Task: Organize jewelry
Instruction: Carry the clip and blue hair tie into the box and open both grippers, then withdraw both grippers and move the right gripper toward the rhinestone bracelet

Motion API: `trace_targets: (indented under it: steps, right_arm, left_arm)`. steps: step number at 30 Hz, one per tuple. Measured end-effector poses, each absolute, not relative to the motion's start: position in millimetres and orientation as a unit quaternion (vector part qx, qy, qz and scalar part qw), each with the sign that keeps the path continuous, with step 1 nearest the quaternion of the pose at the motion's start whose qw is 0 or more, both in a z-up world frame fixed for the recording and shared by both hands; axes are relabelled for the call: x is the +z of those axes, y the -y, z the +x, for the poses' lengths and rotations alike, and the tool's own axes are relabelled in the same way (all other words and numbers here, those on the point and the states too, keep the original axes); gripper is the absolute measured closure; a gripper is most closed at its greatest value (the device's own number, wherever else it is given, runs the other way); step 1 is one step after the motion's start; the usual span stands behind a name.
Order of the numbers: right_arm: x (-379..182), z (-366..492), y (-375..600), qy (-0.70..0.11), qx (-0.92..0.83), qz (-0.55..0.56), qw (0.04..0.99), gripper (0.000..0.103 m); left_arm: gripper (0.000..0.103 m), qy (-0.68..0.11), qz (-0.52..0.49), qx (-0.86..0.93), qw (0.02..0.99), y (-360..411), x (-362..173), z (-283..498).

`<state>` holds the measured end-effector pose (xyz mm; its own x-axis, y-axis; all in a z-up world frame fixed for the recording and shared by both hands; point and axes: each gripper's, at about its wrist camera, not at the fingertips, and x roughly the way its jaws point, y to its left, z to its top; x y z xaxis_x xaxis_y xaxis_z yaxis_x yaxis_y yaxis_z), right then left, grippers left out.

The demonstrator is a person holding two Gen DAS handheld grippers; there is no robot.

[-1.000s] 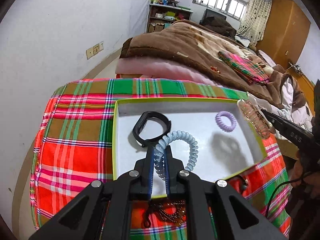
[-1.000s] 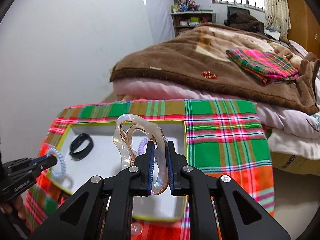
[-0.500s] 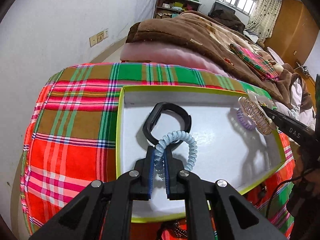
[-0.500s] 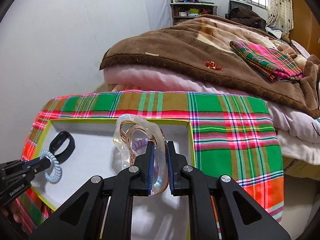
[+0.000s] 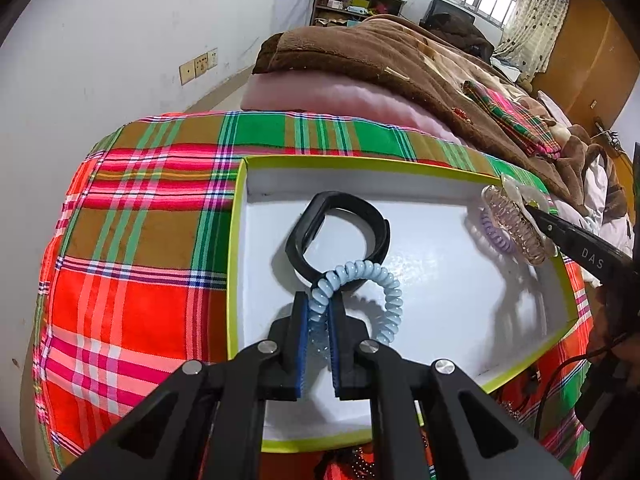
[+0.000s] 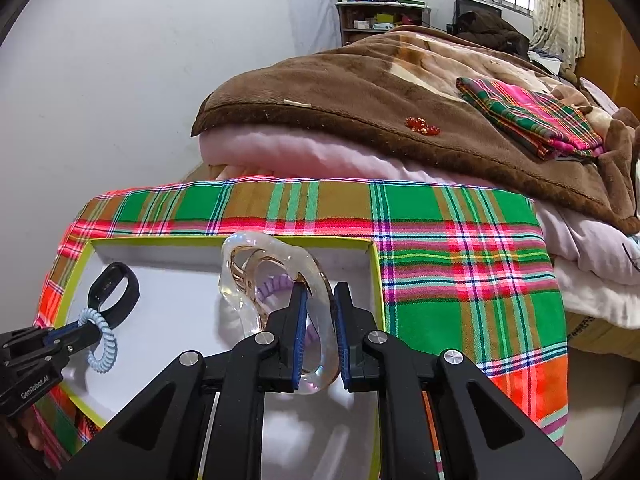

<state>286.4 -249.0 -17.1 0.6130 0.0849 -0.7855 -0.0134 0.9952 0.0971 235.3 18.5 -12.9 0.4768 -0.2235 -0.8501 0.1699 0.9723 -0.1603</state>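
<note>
— While the left gripper (image 5: 319, 312) is pointing down over the white tray (image 5: 440, 184), what is it carrying?

— It is clenching a pale blue spiral hair tie (image 5: 360, 288) between its blue pads, jaws nearly together. The free loop is hanging out ahead of the fingers, overlapping a black band (image 5: 340, 232) that is lying on the tray floor near the far left corner.

— And the right gripper (image 6: 320, 328)?

— Its jaws are easing apart, with a clear hair claw clip (image 6: 276, 276) between them. The clip's loop is standing between the pads, and I cannot tell whether both pads are pressing on it. The clip is sitting over the tray's far right corner, just in front of a purple spiral hair tie (image 6: 272, 286) that is lying on the tray floor there.

— Where is the tray sitting?

— It is resting on a plaid cloth (image 6: 460, 248) of red, green and brown, its yellow-green rim showing all round. Behind the cloth a brown blanket (image 6: 360, 92) is lying over pink bedding.

— Anything else near the tray?

— Dark beaded pieces (image 5: 356, 460) are showing on the cloth just below the tray's near edge, too hidden to identify.
</note>
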Motion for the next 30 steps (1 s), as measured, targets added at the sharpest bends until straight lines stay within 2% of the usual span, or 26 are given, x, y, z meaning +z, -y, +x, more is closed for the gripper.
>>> trace_targets:
  steps: [6,10,14,20,30]
  right_arm:
    - [-13,285,249,-0.433,0.025,0.034,0.901,0.087]
    - [-10,285,248,-0.430,0.028,0.033,0.902,0.085]
    - [-7,283,249,-0.424,0.034,0.037,0.904,0.069]
    - [-1,277,249,-0.413,0.040,0.039,0.909,0.069]
    - [21,252,245,-0.381,0.055,0.041,0.922,0.069]
  left_arm:
    - [0.092,-0.500,-0.025,-0.110,0.859,-19,-14,236]
    - [0.085,-0.499,-0.024,-0.107,0.859,-18,-14,237]
    - [0.077,-0.497,-0.024,-0.110,0.861,-17,-12,235]
    - [0.060,-0.490,-0.024,-0.110,0.864,-15,-5,228]
    - [0.054,-0.465,-0.029,-0.121,0.877,-16,18,205]
